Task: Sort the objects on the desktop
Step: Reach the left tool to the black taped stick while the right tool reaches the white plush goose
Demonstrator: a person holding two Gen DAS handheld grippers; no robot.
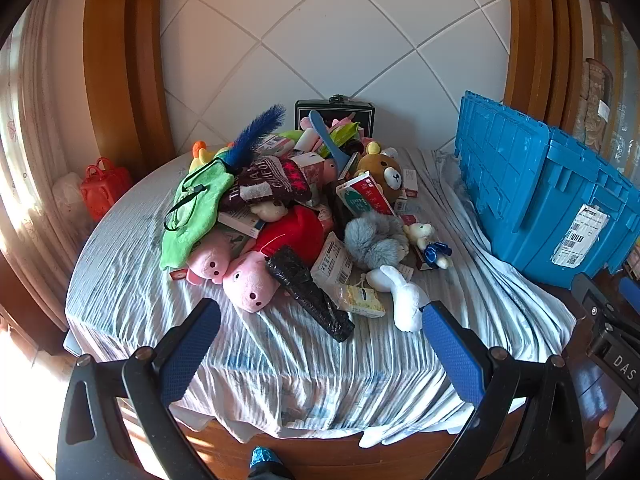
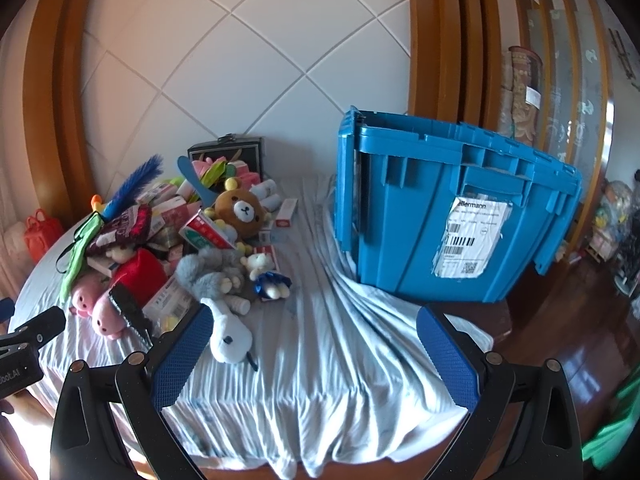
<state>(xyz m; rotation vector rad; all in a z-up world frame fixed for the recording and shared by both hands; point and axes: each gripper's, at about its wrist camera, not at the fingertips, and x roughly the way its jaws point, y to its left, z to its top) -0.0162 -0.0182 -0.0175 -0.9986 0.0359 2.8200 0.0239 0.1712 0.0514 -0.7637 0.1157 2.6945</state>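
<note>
Pile of objects (image 1: pixel 296 216): heaped on the cloth-covered counter (image 1: pixel 132 280), toward its far left part, ahead of both claws and touching neither.
Nearest items: a white plush rabbit (image 1: pixel 404 296) lies at the pile's front edge, just beyond the left claw's right-hand finger; a black wrapped bundle (image 1: pixel 310 294) and a pink pig plush (image 1: pixel 250 282) lie beside it, facing the gap of that claw.
Further in the pile: a grey fluffy toy (image 1: pixel 374 240), a brown bear plush (image 1: pixel 386 172), a green cloth (image 1: pixel 196 208), a blue feather (image 1: pixel 258 132), medicine boxes and a dark case (image 1: pixel 336 110) at the back.
Left claw (image 1: pixel 320 340): wide open, nothing between its blue pads, hovering over the counter's near edge, angled down at the pile.
Right claw (image 2: pixel 314 350): wide open and empty too, over bare cloth; the rabbit lies just beside its left-hand finger, the pile further left.
Blue crate (image 2: pixel 448 216): stands on the counter's right side, well apart from the pile, a white shipping label on its wall.
Orange bag (image 1: pixel 105 186): beyond the counter, at the left.
</note>
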